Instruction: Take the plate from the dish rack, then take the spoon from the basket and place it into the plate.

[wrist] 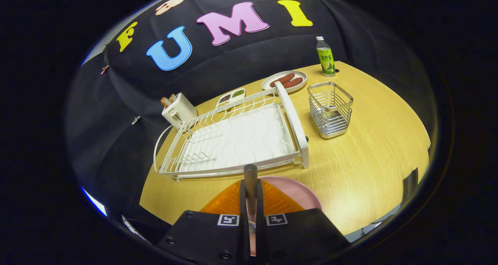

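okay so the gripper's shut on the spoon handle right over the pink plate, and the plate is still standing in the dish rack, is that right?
Not quite. The gripper is shut on the spoon handle over the pink plate, but the plate is not in the dish rack. The gripper view shows it lying flat on the table, just in front of the rack.

The bottle (pixel 326 57) carries a green label, its print too small to make out.

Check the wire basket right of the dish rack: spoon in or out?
Out. The basket stands upright and looks empty; the claw is shut on the spoon, handle upright between its fingers, over the pink plate.
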